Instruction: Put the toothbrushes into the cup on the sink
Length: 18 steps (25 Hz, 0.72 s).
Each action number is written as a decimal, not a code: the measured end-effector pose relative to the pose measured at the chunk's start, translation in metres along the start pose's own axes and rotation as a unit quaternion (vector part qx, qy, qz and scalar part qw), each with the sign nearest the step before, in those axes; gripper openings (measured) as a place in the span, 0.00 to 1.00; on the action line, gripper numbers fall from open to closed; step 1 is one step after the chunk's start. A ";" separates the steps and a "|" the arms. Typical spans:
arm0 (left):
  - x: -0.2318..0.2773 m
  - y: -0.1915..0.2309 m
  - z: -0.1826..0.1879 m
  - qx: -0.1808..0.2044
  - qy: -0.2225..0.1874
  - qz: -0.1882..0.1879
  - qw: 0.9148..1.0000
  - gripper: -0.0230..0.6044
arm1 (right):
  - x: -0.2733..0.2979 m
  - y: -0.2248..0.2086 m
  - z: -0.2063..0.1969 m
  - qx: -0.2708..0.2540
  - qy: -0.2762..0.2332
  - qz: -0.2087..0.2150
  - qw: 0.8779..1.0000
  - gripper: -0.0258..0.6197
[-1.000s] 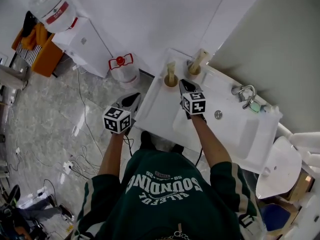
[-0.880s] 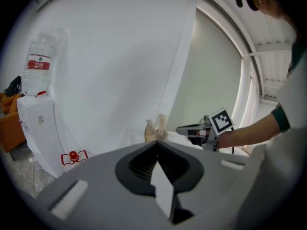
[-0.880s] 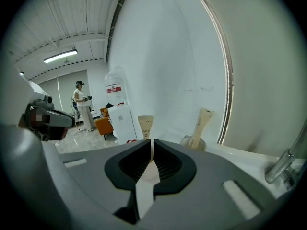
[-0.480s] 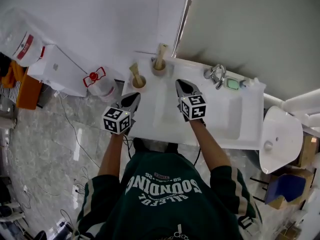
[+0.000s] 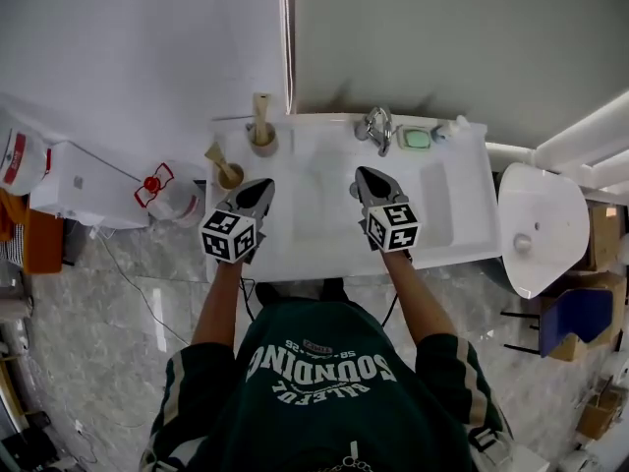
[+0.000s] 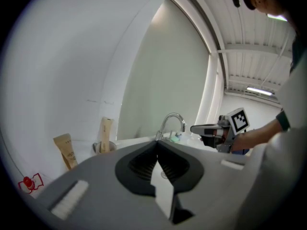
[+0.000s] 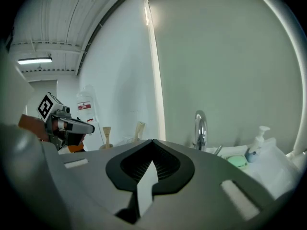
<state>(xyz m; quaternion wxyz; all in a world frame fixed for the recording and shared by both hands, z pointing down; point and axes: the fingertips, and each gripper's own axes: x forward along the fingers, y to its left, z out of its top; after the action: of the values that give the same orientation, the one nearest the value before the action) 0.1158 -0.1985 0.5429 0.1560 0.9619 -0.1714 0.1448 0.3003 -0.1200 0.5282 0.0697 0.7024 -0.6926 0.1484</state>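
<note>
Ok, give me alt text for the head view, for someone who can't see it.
From above: a person in a green sweatshirt holds the left claw and right claw, both shut and empty, over a white sink. At its back left stand a rear cup and a nearer cup, each holding a tan wrapped stick.

2 cups (image 5: 262, 147), 2 toothbrushes (image 5: 260, 108) and 1 faucet (image 5: 378, 129).

My left gripper (image 5: 257, 190) and right gripper (image 5: 366, 177): grey bodies, black tips, cubes in black-and-white squares. The right one's jaws have just closed, nothing between them. Sink (image 5: 324, 254) beneath both: white. Soap (image 5: 417, 138) beyond my right gripper: pale green. Cup (image 5: 229, 176) beside my left gripper: tan. My sweatshirt (image 5: 324, 382): dark green, white lettering.
</note>
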 end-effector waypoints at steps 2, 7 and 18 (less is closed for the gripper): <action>0.007 -0.006 0.001 0.003 0.001 -0.007 1.000 0.12 | -0.009 -0.009 -0.004 0.002 0.001 -0.008 1.000 0.04; 0.013 -0.015 -0.002 0.005 0.008 -0.014 1.000 0.12 | -0.020 -0.016 -0.009 0.006 0.001 -0.012 1.000 0.04; 0.001 -0.002 -0.002 -0.001 0.003 0.001 1.000 0.12 | -0.012 -0.003 -0.004 0.009 -0.009 0.006 1.000 0.04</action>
<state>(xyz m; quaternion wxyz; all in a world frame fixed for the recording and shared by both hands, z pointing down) 0.1172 -0.1961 0.5440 0.1569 0.9613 -0.1722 0.1473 0.3032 -0.1075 0.5285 0.0568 0.7002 -0.6959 0.1488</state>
